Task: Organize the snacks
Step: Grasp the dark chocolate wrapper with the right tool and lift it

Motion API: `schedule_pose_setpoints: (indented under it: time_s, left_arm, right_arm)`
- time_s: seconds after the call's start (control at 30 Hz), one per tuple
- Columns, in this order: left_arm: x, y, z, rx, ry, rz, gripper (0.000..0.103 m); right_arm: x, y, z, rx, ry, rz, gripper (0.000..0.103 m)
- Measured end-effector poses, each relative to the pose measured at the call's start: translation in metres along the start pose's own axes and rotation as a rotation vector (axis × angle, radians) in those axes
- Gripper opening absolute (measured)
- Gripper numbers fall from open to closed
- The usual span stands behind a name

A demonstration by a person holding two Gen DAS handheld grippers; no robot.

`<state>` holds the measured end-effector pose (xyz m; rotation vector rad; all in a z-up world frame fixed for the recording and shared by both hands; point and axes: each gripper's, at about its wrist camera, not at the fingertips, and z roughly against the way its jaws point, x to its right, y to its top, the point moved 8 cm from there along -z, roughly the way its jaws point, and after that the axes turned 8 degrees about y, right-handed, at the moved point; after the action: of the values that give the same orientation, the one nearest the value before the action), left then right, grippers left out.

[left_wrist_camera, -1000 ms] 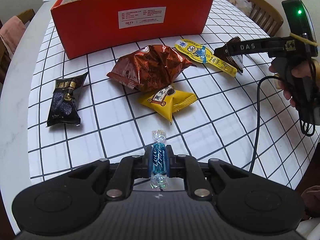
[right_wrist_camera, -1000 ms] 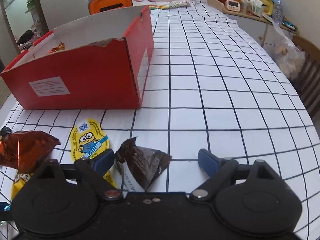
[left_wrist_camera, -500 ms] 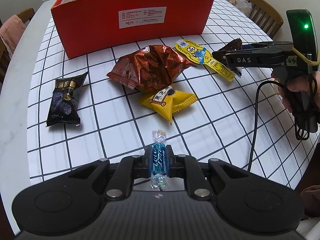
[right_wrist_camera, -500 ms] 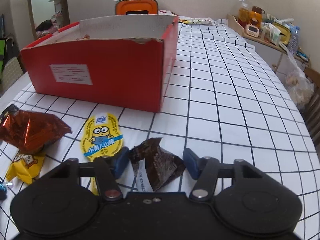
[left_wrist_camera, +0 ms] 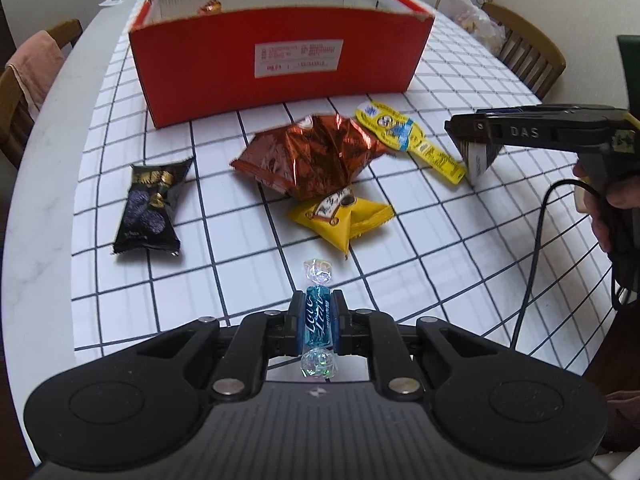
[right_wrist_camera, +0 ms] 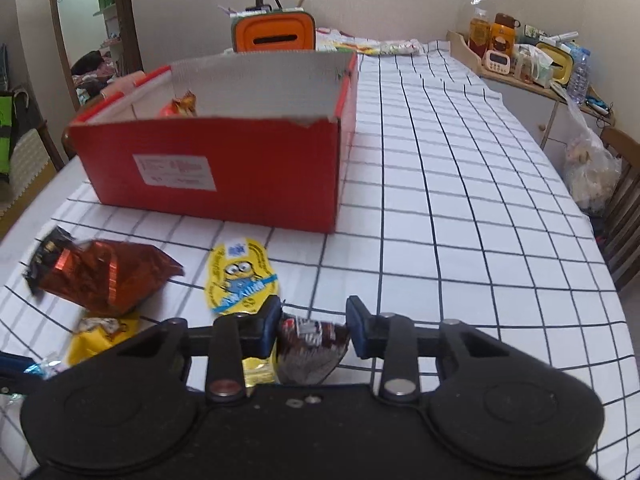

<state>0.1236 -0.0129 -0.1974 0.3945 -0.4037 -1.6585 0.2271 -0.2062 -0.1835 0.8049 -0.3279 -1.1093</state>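
My left gripper (left_wrist_camera: 317, 322) is shut on a blue wrapped candy (left_wrist_camera: 318, 319) and holds it above the checked tablecloth. My right gripper (right_wrist_camera: 313, 322) is shut on a dark brown snack packet (right_wrist_camera: 310, 346), lifted off the table; it also shows in the left wrist view (left_wrist_camera: 478, 156). The red cardboard box (left_wrist_camera: 280, 60) stands open at the back, with a wrapped snack (right_wrist_camera: 179, 105) inside. On the cloth lie a copper foil bag (left_wrist_camera: 316, 156), a yellow minion packet (left_wrist_camera: 404, 136), a yellow triangular packet (left_wrist_camera: 342, 216) and a black packet (left_wrist_camera: 150, 208).
The table edge curves along the left (left_wrist_camera: 36, 184). Wooden chairs stand at left (left_wrist_camera: 28, 92) and right (left_wrist_camera: 520, 52). An orange container (right_wrist_camera: 274, 34) stands behind the box. A side shelf with jars (right_wrist_camera: 516, 60) is at the far right.
My right gripper closed on the dark brown packet and lifted it off the table. My left gripper, still holding the candy, rose, so the box interior came into view.
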Motion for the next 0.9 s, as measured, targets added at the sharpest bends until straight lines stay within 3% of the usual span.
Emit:
schedule_pose_setpoints:
  time_s: [0.1,0.2,0.37,0.67,0.8,0.87,0.9]
  left_arm:
    - [-0.002,0.008,0.01,0.021,-0.006,0.01,0.012]
    - [-0.003,0.017,0.019,0.048,-0.007,0.016,0.012]
    - [-0.006,0.034,0.032,0.098,-0.006,0.033,0.012]
    - [-0.009,0.029,0.028,0.072,0.002,0.059,0.012]
    - [-0.008,0.026,0.027,0.059,0.007,0.058,0.012]
    - [-0.008,0.025,0.025,0.052,0.009,0.061,0.012]
    - [-0.008,0.025,0.024,0.048,0.01,0.063,0.012]
  right_arm:
    - [-0.009,0.01,0.015,0.024,0.018,0.015,0.032]
    - [-0.017,0.019,0.026,0.042,0.037,0.031,0.023]
    - [-0.023,0.036,0.037,0.065,0.061,0.074,0.022]
    - [-0.011,-0.001,0.016,-0.064,0.103,0.017,0.024]
    - [-0.009,-0.021,0.003,-0.106,0.09,0.034,0.03]
    - [-0.006,-0.028,-0.004,-0.12,0.085,0.04,0.038]
    - [-0.005,-0.031,-0.009,-0.13,0.075,0.049,0.047]
